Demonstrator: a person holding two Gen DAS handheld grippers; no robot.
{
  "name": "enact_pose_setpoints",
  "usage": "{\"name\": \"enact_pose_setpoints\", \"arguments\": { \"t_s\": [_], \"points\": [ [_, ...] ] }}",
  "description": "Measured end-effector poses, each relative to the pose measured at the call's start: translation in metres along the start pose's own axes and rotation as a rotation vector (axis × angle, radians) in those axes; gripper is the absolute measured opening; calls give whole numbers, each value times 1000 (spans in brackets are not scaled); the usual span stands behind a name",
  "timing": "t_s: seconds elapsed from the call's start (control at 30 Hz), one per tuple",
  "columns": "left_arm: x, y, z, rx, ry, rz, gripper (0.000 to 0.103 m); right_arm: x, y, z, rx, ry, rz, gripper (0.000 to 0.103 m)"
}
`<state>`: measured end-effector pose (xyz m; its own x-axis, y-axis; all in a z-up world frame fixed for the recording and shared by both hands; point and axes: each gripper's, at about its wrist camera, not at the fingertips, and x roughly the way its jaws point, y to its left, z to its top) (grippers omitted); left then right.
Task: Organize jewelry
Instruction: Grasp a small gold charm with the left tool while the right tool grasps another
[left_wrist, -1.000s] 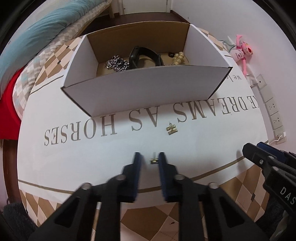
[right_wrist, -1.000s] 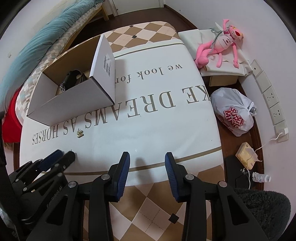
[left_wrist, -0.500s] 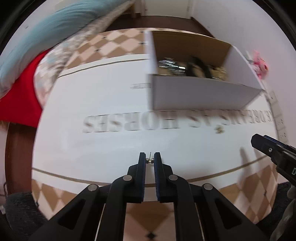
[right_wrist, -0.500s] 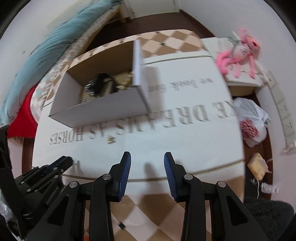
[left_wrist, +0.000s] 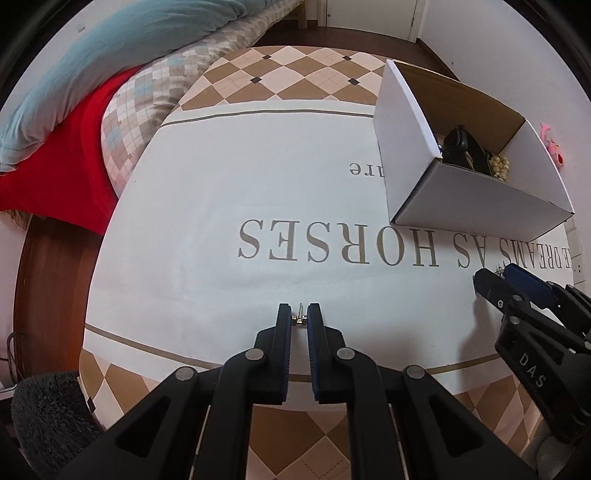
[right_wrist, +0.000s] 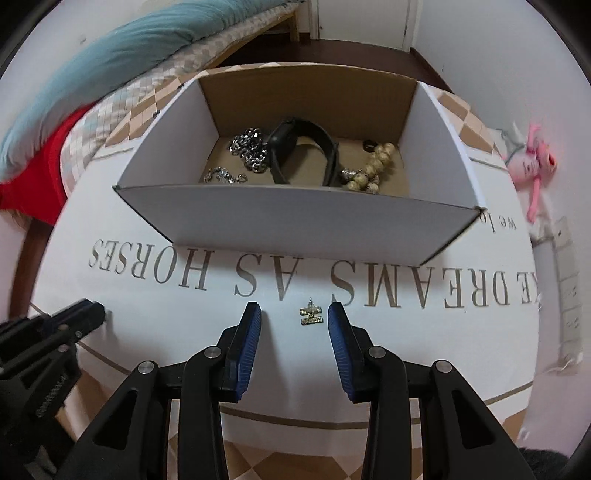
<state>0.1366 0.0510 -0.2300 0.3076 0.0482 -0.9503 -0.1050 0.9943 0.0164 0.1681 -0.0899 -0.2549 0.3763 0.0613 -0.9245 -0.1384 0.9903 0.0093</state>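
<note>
Two claws: left claw (left_wrist: 299, 320) pinches a small earring (left_wrist: 298, 320); right claw (right_wrist: 293, 320) gapes around another earring (right_wrist: 311, 316) on the counter (right_wrist: 406, 332).

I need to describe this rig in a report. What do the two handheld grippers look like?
Both match. The left gripper and right gripper have black plastic scissor-like linkage arms with triangular cutouts and round silver pivot pins. The flat fingers carry ribbed blue pads. White lettering reading DAS marks the right gripper's side. No cables or sleeves show.

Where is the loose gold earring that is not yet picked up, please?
In the right wrist view, the gold earring lies on the white cloth, between the open right gripper fingers, before the box.
</note>
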Motion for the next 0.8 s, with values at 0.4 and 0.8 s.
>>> {"name": "enact_pose_setpoints", "arguments": {
  "t_s": [0.4,0.8],
  "points": [
    [-3,-15,-5,19,10,-19,6,-5,-6,-8,-24,-3,-16,11],
    [-8,-61,-28,97,27,-71,6,-26,-82,-52,225,35,130,13]
  ]
}}
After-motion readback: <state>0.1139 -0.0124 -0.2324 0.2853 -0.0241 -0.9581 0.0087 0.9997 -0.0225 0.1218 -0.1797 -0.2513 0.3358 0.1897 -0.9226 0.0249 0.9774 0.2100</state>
